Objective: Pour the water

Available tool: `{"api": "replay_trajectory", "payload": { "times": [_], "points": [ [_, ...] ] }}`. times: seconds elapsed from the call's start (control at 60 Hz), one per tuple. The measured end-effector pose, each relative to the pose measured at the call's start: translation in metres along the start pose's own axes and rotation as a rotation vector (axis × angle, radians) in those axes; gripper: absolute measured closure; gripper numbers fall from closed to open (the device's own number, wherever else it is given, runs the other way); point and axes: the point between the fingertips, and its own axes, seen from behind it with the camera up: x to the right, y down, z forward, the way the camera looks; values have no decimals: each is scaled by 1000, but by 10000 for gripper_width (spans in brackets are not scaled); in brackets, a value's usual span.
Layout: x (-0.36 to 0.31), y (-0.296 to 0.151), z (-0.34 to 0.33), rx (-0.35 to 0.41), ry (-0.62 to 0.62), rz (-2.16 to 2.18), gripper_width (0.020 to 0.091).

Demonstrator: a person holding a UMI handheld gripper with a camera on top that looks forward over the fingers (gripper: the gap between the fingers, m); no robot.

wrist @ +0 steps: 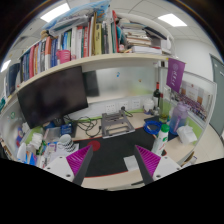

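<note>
Cluttered worktop (pixel 120 165) under a bookshelf (pixel 85 40), monitor (pixel 50 95) at the back. Fingers (pixel 112 165) spread wide, holding nothing. Bottle (pixel 160 140) right of the monitor, just beyond the right finger. Risks tipping among crowded things if approached crooked.

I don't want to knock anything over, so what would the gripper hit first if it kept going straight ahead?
Probably the dark mat on the desk just beyond the open fingers, then the wire tray behind it; depth is hard to judge.

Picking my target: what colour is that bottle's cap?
Green cap on the bottle, gripper view.
</note>
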Motion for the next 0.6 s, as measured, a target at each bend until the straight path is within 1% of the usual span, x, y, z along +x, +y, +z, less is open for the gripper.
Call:
{"api": "replay_trajectory", "payload": {
  "times": [0.083,0.167,0.3,0.5,0.6],
  "points": [
    [53,24,16,-38,47,13,249],
    [110,46,29,-93,106,18,253],
    [190,69,59,-114,176,16,253],
    [231,80,127,-49,107,-55,251],
    [240,69,155,14,93,-55,246]
  ]
}}
